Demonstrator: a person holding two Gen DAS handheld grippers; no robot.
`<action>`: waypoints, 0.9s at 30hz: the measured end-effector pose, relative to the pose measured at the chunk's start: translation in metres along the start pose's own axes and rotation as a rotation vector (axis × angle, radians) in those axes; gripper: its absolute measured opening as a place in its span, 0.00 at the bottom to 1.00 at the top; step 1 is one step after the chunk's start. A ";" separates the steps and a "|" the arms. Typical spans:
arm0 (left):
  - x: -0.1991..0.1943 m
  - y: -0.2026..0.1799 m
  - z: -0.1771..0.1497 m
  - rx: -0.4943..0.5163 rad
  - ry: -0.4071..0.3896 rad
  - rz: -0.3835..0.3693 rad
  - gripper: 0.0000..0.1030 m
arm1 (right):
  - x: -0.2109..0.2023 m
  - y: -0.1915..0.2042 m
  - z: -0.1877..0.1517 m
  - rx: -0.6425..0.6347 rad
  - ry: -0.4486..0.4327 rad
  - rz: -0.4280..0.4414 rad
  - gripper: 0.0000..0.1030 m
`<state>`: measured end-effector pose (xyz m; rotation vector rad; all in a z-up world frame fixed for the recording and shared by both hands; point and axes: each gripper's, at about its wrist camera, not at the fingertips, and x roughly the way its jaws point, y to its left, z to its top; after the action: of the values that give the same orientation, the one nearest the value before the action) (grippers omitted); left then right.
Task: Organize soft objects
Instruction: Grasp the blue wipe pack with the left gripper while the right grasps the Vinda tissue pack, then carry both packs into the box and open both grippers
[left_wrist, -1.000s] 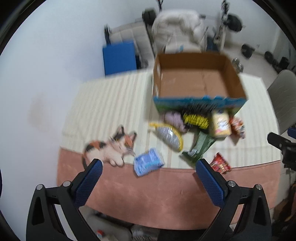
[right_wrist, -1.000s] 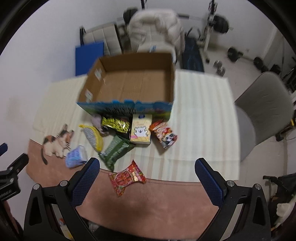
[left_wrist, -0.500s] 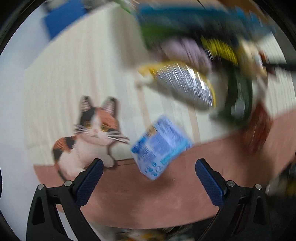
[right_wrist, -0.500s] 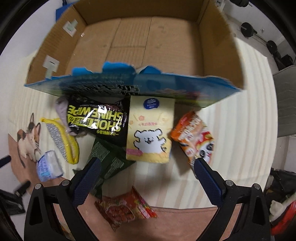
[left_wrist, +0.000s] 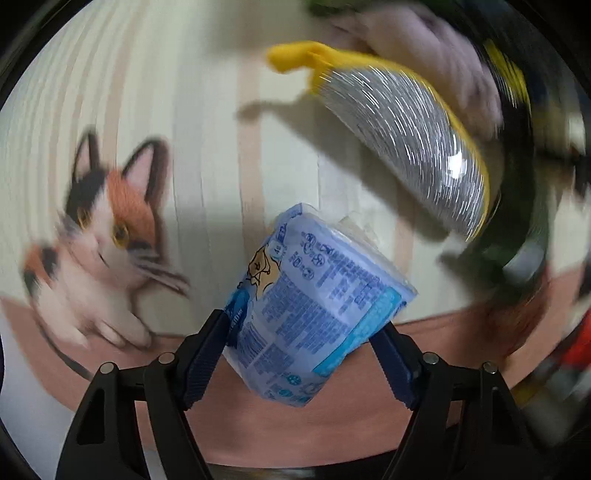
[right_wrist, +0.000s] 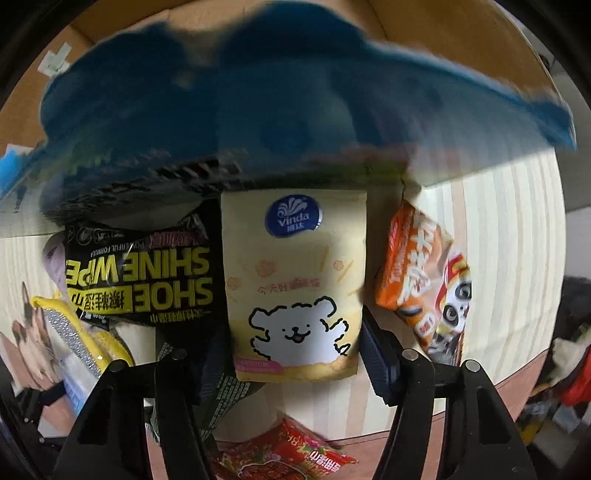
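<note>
Edges and room: my left gripper (left_wrist: 303, 334) works at the near edge of the striped tablecloth (left_wrist: 207, 122), where the cream stripes meet the brown border. To its left lies the printed cat (left_wrist: 103, 236) on the cloth, with bare cloth between. To the upper right the room is tight: a silver scrubber with yellow trim (left_wrist: 406, 155) sits close by, a pale lilac soft item (left_wrist: 436, 51) behind it, both blurred.

My right gripper (right_wrist: 291, 354) is hemmed in. The blue front wall of the cardboard box (right_wrist: 295, 110) overhangs directly ahead. The black shoe-wipe pack (right_wrist: 140, 273) sits just left; the orange panda packet (right_wrist: 424, 280) just right. Open striped cloth shows only further right.

Counts, right view: one yellow tissue pack (right_wrist: 295, 288), one black shoe-wipe pack, one orange packet, one red snack bag (right_wrist: 288, 458) below, one dark green pouch (right_wrist: 221, 391) under my left finger, one scrubber at far left. Left view: one blue tissue pack (left_wrist: 314, 306).

Position and grip: the blue tissue pack sits between my left fingers, both pads pressing its sides; clenched on it. The yellow tissue pack lies between my right fingers, lower half between the pads. Right pad is at its edge; I cannot tell if the left pad touches, so grip state undetermined.
</note>
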<state>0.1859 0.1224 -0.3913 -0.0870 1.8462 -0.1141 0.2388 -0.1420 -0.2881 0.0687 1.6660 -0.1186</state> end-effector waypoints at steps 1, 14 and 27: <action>-0.002 0.003 -0.001 -0.038 0.001 -0.041 0.74 | 0.001 -0.003 -0.004 -0.001 0.009 -0.003 0.65; -0.028 0.008 -0.060 -0.060 -0.011 -0.121 0.74 | 0.006 -0.034 -0.073 -0.005 0.107 0.043 0.73; -0.050 -0.014 -0.103 -0.135 -0.106 -0.018 0.35 | 0.018 -0.039 -0.104 -0.006 0.053 0.083 0.63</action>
<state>0.1001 0.1182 -0.3141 -0.2005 1.7458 0.0027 0.1297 -0.1690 -0.2943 0.1375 1.7140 -0.0494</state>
